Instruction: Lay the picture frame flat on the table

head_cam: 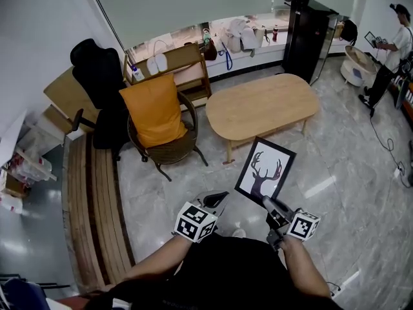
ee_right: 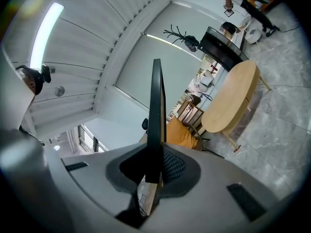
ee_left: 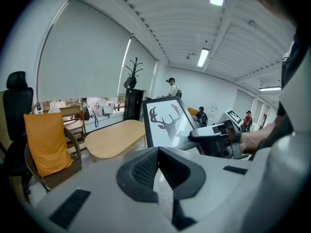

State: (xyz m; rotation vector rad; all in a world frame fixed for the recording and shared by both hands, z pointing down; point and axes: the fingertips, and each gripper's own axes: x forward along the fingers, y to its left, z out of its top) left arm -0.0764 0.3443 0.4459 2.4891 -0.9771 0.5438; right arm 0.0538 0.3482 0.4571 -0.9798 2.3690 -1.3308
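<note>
A black picture frame (head_cam: 264,170) with a dark antler silhouette on white hangs in the air above the floor, just short of the oval wooden table (head_cam: 264,105). My right gripper (head_cam: 266,203) is shut on its lower edge. In the right gripper view the frame (ee_right: 156,106) stands edge-on, pinched between the jaws, with the table (ee_right: 233,98) beyond it. My left gripper (head_cam: 217,199) sits a little to the left of the frame, shut and holding nothing. The left gripper view shows the frame (ee_left: 167,123) upright, the right gripper (ee_left: 214,137) on it, and the table (ee_left: 114,137) behind.
A wicker chair with an orange cushion (head_cam: 155,112) stands left of the table, with a black office chair (head_cam: 97,76) behind it. A slatted wooden bench (head_cam: 97,199) runs along the left. A black cabinet (head_cam: 308,34) and a person (head_cam: 390,50) are at the far right.
</note>
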